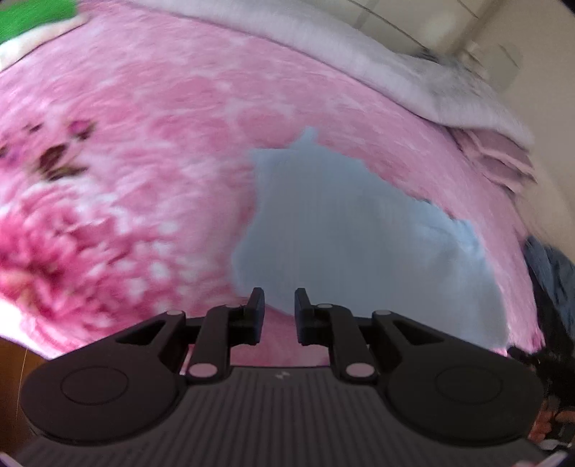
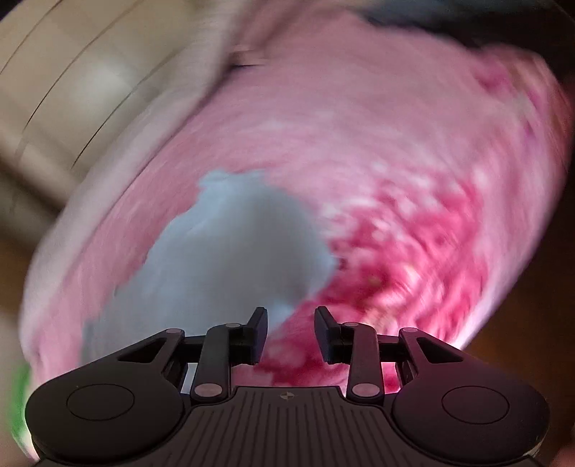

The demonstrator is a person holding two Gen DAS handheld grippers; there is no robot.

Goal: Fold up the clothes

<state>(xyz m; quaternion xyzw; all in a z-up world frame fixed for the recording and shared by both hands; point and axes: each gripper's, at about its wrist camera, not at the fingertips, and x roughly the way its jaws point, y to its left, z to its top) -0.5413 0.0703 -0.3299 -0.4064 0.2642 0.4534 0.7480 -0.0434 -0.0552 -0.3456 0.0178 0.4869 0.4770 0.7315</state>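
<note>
Pale blue garment on a pink floral blanket

The garment (image 1: 359, 230) ahead of the black jaws is plain light blue, unpatterned. Around it the blanket (image 1: 161, 143) shows soft pink blooms, deepening to magenta left of the left jaws and right of the right jaws (image 2: 413, 251). A white-grey cover (image 1: 413, 72) and a green patch (image 1: 32, 14) lie far beyond.

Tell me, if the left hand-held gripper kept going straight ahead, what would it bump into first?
Most likely the pale blue garment lying on the pink flowered blanket. The left hand-held gripper is open and empty; blur makes depth uncertain.
</note>
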